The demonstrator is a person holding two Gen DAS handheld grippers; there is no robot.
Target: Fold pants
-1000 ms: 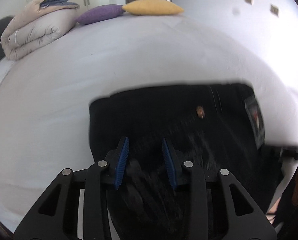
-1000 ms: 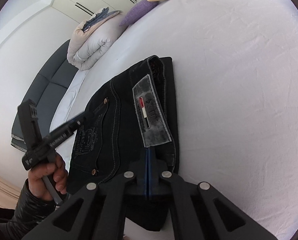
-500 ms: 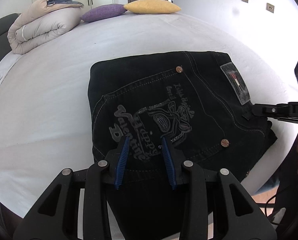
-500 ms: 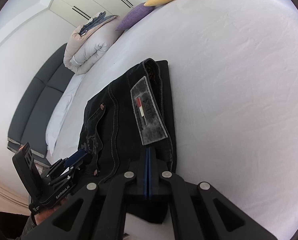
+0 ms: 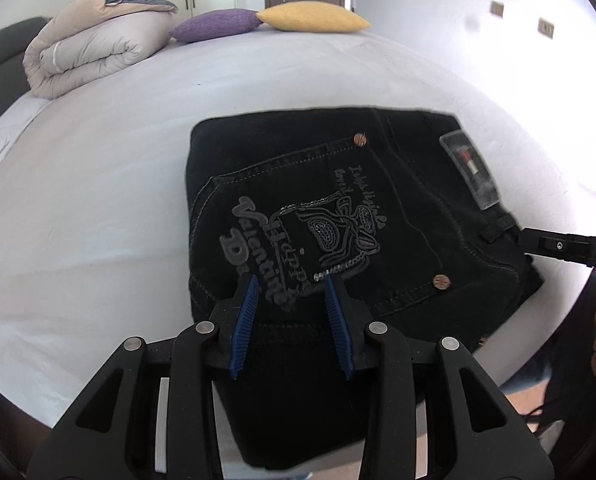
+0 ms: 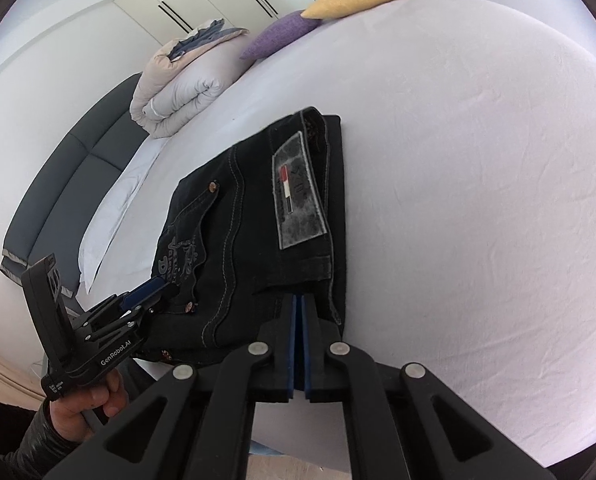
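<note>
Black jeans (image 5: 337, 184) lie folded into a compact rectangle on the white bed sheet (image 5: 98, 200), back pocket print and grey waistband patch (image 5: 469, 172) facing up. My left gripper (image 5: 292, 280) hovers over the fold's near edge. Its jaws are opening, and the jeans lie flat beneath the pads, not pinched. My right gripper (image 6: 300, 298) sits at the waistband end of the jeans (image 6: 238, 248), just below the patch (image 6: 296, 204). Its jaws are opening too, with only a thin slit and no cloth seen in it. In the right wrist view the left gripper (image 6: 150, 290) reaches the pocket side.
A rolled beige duvet (image 5: 94, 52), a purple pillow (image 5: 218, 30) and a yellow pillow (image 5: 313, 20) sit at the far end of the bed. A dark sofa (image 6: 58, 184) runs along the wall. A hand (image 6: 82, 408) holds the left gripper beyond the bed's near edge.
The left gripper has come down from mid-air to the jeans' near edge, and the jeans have settled flat. The right gripper's pads, pressed together before, now show a thin slit.
</note>
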